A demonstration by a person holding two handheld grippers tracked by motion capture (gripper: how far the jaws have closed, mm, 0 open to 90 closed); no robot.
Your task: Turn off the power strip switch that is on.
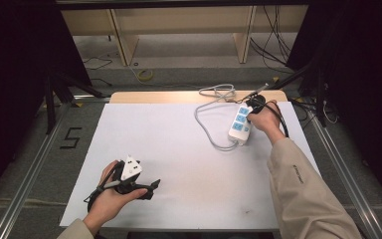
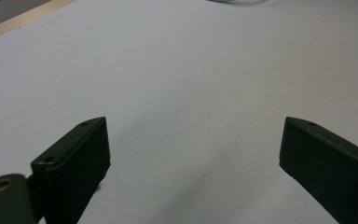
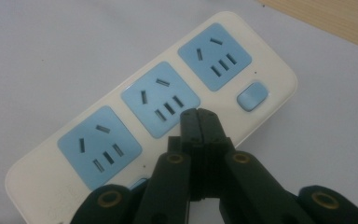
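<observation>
Right gripper view: the clenched right claw (image 3: 199, 116) seems poised over the power strip (image 3: 158, 107); press squarely. Left claw (image 2: 193, 154) idles released above the tabletop (image 2: 177, 70).

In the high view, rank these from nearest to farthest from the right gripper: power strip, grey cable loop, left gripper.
1. power strip, directly under the right gripper
2. grey cable loop, behind at the table's far edge
3. left gripper, across the table, near front-left

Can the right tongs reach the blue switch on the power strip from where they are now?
Probably yes. The right tongs, shut, hover just over the power strip, beside the blue switch, and nothing lies between them.
</observation>
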